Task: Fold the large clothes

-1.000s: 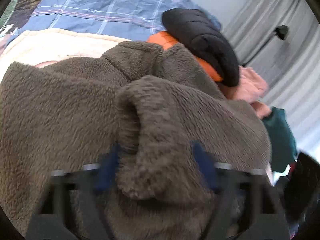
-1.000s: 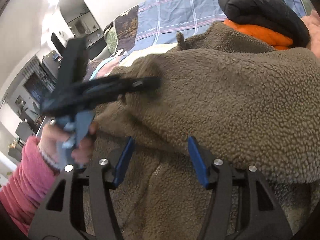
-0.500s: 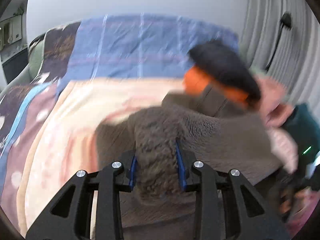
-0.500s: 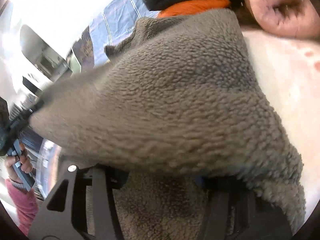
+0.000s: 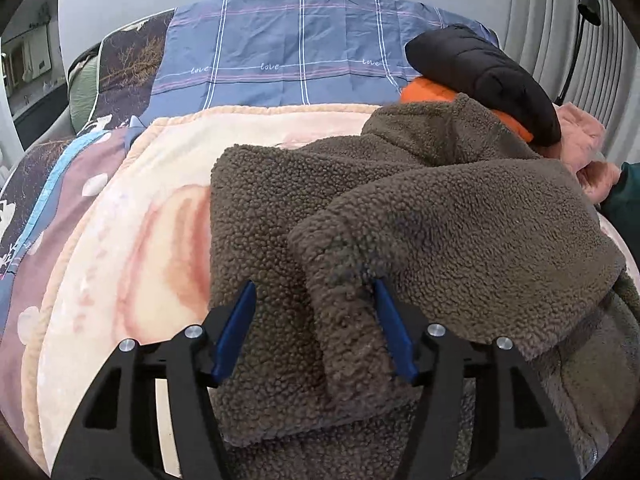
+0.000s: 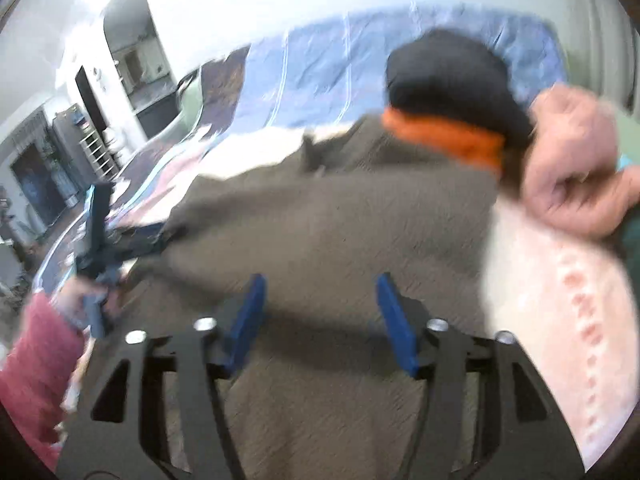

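Now the brown fleece lies on the pink blanket on the bed, partly folded, with one sleeve laid back across its body. The left gripper sits over that sleeve. Its jaws have just been opening and stand about half wide; the sleeve is between them, but the blue pads do not seem to squeeze it, so it looks let go. The right gripper hovers above the fleece in a blurry view. Its jaws have just been opening too, and nothing is held in them. To do this step well, I think the sleeve should lie flat and straight inside the fleece's edge before the next fold, and both grippers should pull away gently so the fuzzy cloth does not drag along. Behind the fleece, a black jacket rests on something orange, touching its collar, so folds should stay clear of that pile.
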A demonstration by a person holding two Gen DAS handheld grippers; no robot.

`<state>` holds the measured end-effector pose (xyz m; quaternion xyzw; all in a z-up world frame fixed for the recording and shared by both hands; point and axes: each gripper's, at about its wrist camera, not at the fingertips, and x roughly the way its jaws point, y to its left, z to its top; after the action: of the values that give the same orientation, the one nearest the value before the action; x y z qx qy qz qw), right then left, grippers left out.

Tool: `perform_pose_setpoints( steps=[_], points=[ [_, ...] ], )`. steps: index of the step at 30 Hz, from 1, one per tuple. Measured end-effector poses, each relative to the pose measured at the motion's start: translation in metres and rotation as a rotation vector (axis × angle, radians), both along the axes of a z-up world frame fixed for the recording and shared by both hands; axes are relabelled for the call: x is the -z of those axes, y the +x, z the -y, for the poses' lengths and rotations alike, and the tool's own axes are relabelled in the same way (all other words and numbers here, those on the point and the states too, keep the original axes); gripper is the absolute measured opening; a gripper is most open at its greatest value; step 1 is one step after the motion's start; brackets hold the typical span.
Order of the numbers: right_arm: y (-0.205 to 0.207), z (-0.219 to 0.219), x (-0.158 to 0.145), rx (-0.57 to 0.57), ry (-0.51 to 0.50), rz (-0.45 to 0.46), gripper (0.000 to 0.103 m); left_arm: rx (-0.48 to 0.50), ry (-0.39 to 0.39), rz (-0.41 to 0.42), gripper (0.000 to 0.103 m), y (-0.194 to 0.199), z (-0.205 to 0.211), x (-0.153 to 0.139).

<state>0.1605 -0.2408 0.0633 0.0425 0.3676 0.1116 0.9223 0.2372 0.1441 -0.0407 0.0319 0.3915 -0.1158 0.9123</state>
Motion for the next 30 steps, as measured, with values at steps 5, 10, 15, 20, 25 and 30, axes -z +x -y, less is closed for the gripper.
perform_pose_setpoints(
  steps=[5,10,15,20,25,30],
  points=[
    [0.030,0.016,0.106,0.079,-0.203,-0.207,0.069,-0.031,0.006,0.004,0.078,-0.002,-0.001,0.012],
    [-0.026,0.022,0.045,0.064,-0.145,-0.090,0.072,-0.013,0.057,0.064,0.083,-0.049,-0.014,-0.016],
    [-0.088,0.068,0.031,0.168,-0.076,-0.109,0.075,-0.016,0.017,0.071,0.087,-0.114,-0.049,-0.023],
    [-0.150,0.111,0.074,0.239,0.139,-0.233,0.075,0.015,-0.057,-0.073,0.087,-0.184,-0.082,0.010],
    [-0.215,0.121,0.099,0.242,0.241,-0.241,0.075,0.109,-0.128,-0.134,0.087,-0.241,-0.088,0.036],
    [-0.247,0.110,0.099,0.182,0.244,-0.232,0.066,0.114,-0.207,-0.162,0.087,-0.266,-0.092,0.043]
  ],
)
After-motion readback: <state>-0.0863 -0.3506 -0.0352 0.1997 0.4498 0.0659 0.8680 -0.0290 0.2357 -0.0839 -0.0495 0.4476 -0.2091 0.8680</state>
